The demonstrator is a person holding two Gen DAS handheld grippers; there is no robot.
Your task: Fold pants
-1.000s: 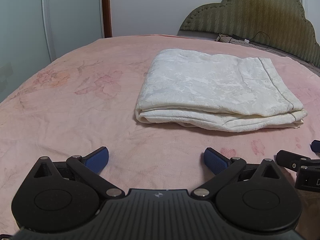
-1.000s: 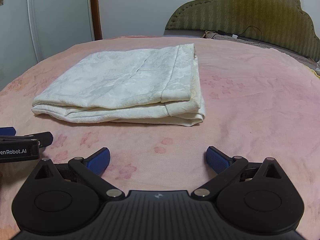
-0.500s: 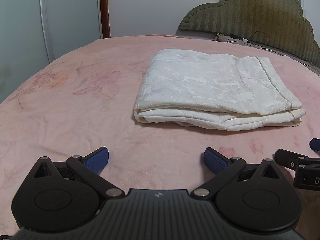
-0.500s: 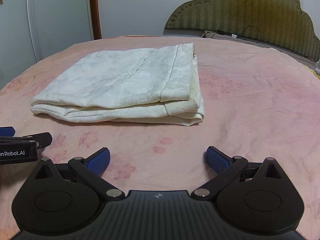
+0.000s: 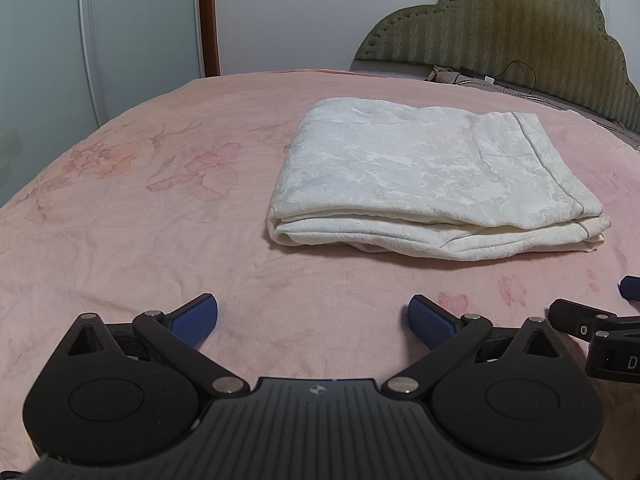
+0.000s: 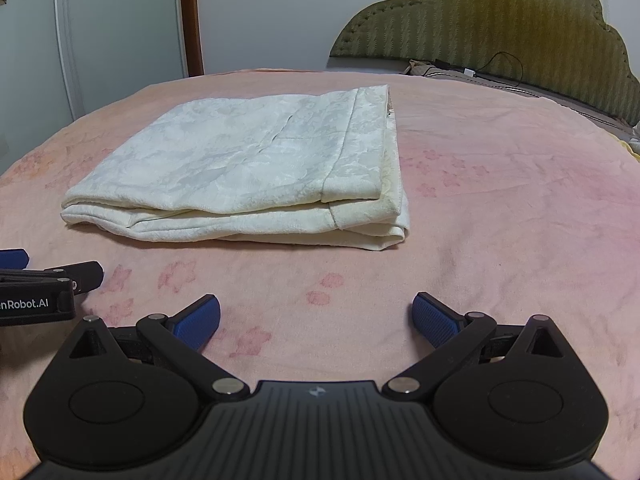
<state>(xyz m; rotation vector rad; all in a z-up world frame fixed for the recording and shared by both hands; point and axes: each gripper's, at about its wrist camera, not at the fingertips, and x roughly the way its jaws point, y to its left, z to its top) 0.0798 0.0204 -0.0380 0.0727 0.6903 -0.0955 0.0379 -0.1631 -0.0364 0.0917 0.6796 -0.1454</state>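
Cream-white pants lie folded into a flat rectangular stack on the pink bed; in the right wrist view the same pants sit left of centre. My left gripper hovers low over the bedspread in front of the stack, open, blue pads wide apart with nothing between them. My right gripper is likewise open and empty, a short way before the stack's near edge. Each gripper shows at the edge of the other's view: the right gripper and the left gripper.
The pink floral bedspread stretches wide around the pants. An olive padded headboard stands at the far right with a cable and small items at its base. A white wardrobe and brown door frame stand at the back left.
Both grippers have drifted back slightly from the folded pants, staying open. The pants have not moved.
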